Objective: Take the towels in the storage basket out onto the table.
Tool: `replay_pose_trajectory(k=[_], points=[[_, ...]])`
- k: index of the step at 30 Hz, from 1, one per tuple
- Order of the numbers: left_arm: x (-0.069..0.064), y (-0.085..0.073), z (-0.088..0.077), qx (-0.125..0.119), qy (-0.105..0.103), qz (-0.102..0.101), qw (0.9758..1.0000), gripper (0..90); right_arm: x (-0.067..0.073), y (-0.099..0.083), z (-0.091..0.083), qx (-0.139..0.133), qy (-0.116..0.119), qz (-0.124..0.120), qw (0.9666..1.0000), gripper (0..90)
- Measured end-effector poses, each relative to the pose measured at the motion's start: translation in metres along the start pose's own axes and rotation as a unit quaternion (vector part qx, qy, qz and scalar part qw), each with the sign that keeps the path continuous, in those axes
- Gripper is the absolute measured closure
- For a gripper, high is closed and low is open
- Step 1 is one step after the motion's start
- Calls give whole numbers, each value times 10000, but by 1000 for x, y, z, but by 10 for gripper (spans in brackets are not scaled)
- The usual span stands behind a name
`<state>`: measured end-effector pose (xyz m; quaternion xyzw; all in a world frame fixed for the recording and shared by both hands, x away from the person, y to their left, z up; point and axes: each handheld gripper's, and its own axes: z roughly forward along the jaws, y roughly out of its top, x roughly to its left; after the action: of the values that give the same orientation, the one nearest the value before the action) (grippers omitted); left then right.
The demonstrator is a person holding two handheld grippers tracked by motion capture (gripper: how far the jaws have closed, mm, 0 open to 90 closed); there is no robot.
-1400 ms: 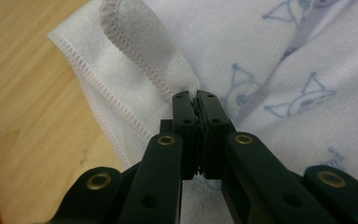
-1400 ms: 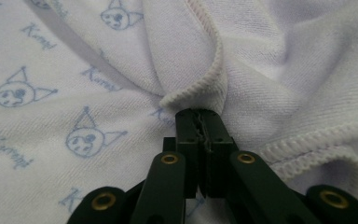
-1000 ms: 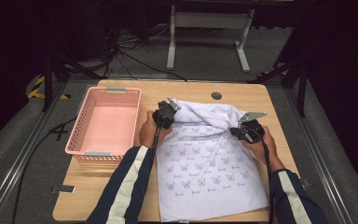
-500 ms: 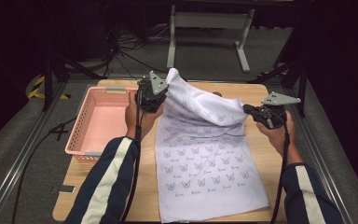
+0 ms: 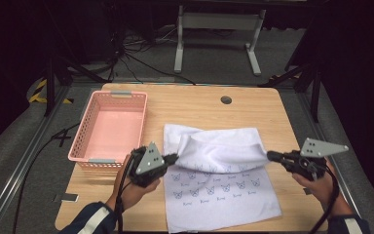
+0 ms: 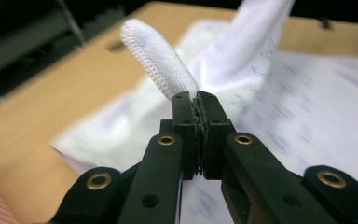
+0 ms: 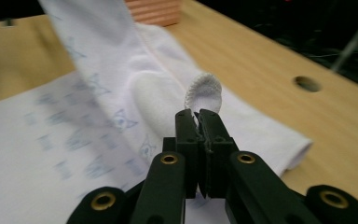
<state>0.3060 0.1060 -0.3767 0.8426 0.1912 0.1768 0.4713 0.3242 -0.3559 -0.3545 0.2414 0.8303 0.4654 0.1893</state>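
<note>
Since the earlier frames we have drawn both hands back toward the near side of the table, carrying the far edge of the white towel (image 5: 219, 165) up and over itself. The left gripper (image 5: 174, 158) now sits just off the near corner of the pink basket (image 5: 108, 126), and the right gripper (image 5: 271, 156) hangs out past the towel's right side.

Each tool is clamped tight on a hemmed corner. In the left gripper view the jaws meet on a stitched loop of cloth (image 6: 161, 58), and in the right gripper view they pinch a small rounded tab of hem (image 7: 203, 93).

We judge this to be the middle of a fold. The lifted edge is stretched between the two grippers above the middle of the towel, whose printed lower part lies flat on the wooden table (image 5: 185, 105).

Next we need to bring both corners on toward the near edge, level with each other, keeping the span taut so the upper layer lands square on the lower one. Only then should we open the jaws.
</note>
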Motion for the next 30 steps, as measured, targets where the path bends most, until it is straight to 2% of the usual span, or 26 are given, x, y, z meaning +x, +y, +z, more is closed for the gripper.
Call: replay_pose_trajectory(k=[1,3,4,5,6,7,8,9,10,12,14,15,16,17,18,19,20,21,24,25,27,28,29,30], points=[[-7,-11,0,152,-117,-12,9998,872,8,-8,-6,128,29,-100,9999,871],[-15,-28,1,245,-421,-41,9988,868,18,-24,-14,316,406,-154,9986,870],[-19,-36,2,389,-505,-66,9979,868,23,-31,-17,509,450,-276,9973,869],[-22,-43,4,559,-580,-30,9967,867,26,-38,-19,642,493,-308,9962,869],[-24,-50,6,652,-721,-59,9952,867,26,-46,-19,742,636,-210,9950,869],[-25,-56,8,772,-761,-15,9941,867,28,-54,-19,862,694,-182,9937,870],[-27,-63,11,1067,-737,191,9914,867,29,-59,-18,999,721,-210,9922,869],[-28,-67,14,1220,-845,298,9885,868,30,-68,-17,1190,769,-219,9897,869],[-30,-71,17,1364,-867,384,9861,868,31,-75,-16,1280,887,-170,9877,869],[-30,-74,22,1491,-920,381,9838,868,35,-87,-13,1614,1035,-260,9811,869],[-30,-74,27,1638,-880,509,9812,868,37,-96,-8,1861,1193,-265,9749,868],[-30,-74,27,1638,-880,509,9812,868,38,-100,-5,1977,1239,-262,9721,868],[-28,-74,30,1690,-912,484,9802,868,38,-100,-5,1977,1239,-262,9721,868],[-26,-75,33,1618,-898,481,9815,868,37,-103,-3,1955,1265,-245,9722,868],[-24,-72,35,1708,-805,570,9804,868,36,-102,-3,1963,1247,-266,9722,868],[-23,-71,36,1730,-719,604,9804,869,36,-102,-3,1976,1226,-308,9721,868],[-23,-71,36,1730,-719,604,9804,869,36,-101,-2,1986,1129,-283,9732,868],[-18,-69,41,1742,-528,655,9811,869,34,-100,1,1961,1051,-242,9746,868],[-8,-65,50,1795,-239,690,9810,870,31,-98,7,1920,913,-161,9770,867],[-3,-64,53,1806,-98,649,9814,869,29,-97,11,1861,864,-132,9786,866],[8,-63,58,1792,-48,408,9830,850,27,-95,17,1798,735,-100,9809,865],[12,-62,57,1779,-16,271,9837,803,27,-94,20,1793,721,-100,9811,861],[14,-62,56,1700,5,205,9852,737,28,-93,20,1805,716,-164,9808,847],[16,-61,52,1497,-128,34,9886,699,29,-92,20,1793,701,-177,9811,823]])
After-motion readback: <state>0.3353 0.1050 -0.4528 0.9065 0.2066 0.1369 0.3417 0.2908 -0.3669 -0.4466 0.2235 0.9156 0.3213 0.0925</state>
